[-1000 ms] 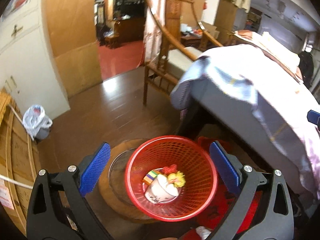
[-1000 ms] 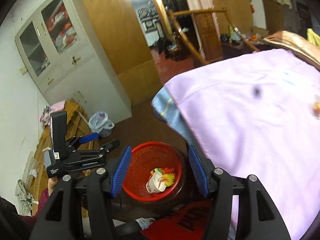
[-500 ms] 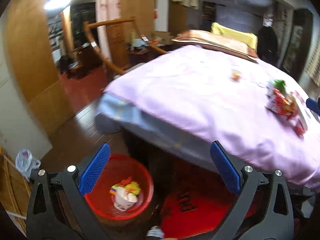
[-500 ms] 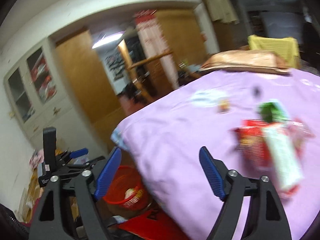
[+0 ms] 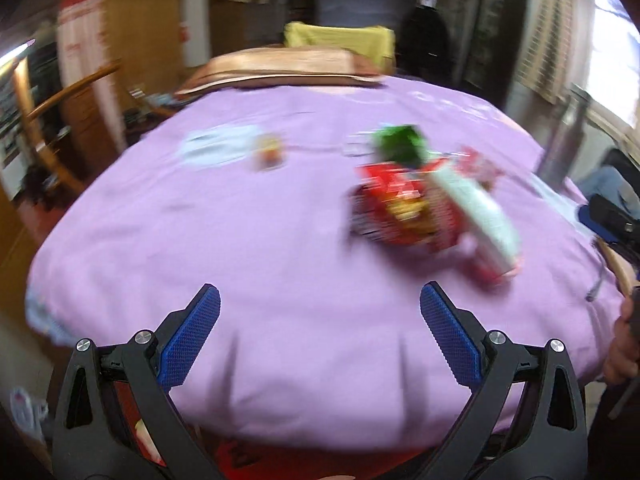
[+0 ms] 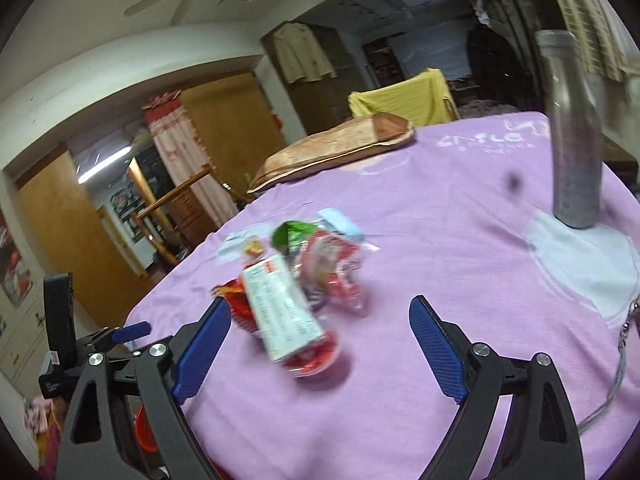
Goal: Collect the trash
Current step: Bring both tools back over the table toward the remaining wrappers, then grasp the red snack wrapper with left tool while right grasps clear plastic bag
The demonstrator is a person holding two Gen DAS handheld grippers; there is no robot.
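Both grippers spread wide and empty: left gripper (image 5: 320,340) and right gripper (image 6: 320,348) hang over the purple bedspread (image 6: 460,240). Trash pile (image 6: 296,292) sits at twelve o'clock of the right gripper, one o'clock of the left, wrappers heaped together, touching neither.

Matt lilac cloth bedspread (image 6: 460,264) lies under both sets of fingers; ahead of the right gripper's (image 6: 320,344) textured blue pads (image 6: 438,350), glossy crinkled plastic wrappers (image 6: 320,276) and a printed paper-look carton (image 6: 280,306); beyond, right, a dull metal cylinder (image 6: 574,128)
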